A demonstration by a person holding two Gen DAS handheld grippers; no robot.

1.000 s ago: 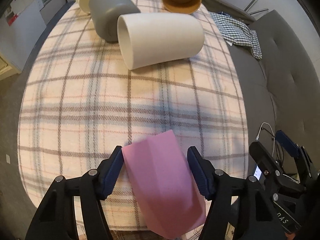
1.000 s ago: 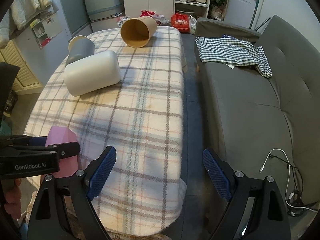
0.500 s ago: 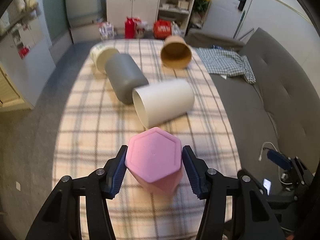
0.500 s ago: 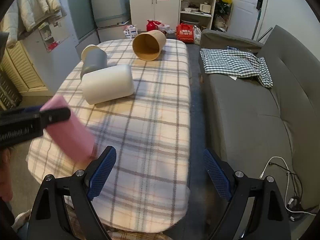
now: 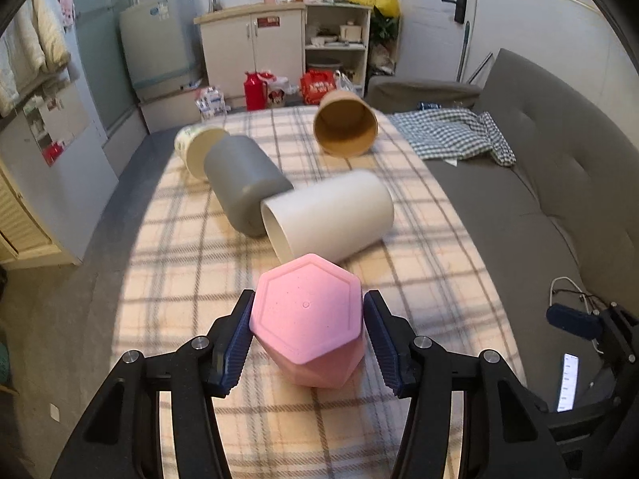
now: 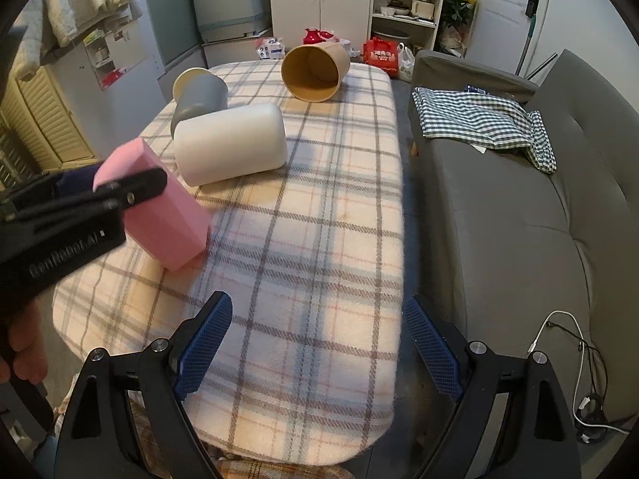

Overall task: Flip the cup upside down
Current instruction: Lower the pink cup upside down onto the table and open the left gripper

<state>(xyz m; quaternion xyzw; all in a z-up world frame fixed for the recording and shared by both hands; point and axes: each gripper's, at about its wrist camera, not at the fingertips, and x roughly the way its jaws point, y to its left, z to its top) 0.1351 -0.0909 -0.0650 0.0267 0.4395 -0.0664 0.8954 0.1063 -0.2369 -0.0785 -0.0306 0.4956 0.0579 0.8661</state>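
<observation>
A pink hexagonal cup [image 5: 309, 327] is held in my left gripper [image 5: 307, 333], which is shut on its sides. The cup's flat base faces up toward the camera and its mouth end is down at the plaid tablecloth [image 5: 179, 263], tilted. In the right wrist view the pink cup [image 6: 167, 215] leans with its lower edge on or just above the cloth, held by the left gripper's black finger [image 6: 131, 191]. My right gripper [image 6: 319, 343] is open and empty over the table's near edge.
A white cup [image 5: 331, 219], a grey cup [image 5: 243, 179], a cream paper cup [image 5: 195, 151] and a brown paper cup [image 5: 345, 127] lie on their sides farther back. A grey sofa [image 6: 519, 207] with a checked cloth [image 6: 487, 123] is on the right.
My left gripper has lifted and turned the pink cup from lying on its side to base-up, and lowered it toward the cloth. The right gripper stayed open and nearly still.
</observation>
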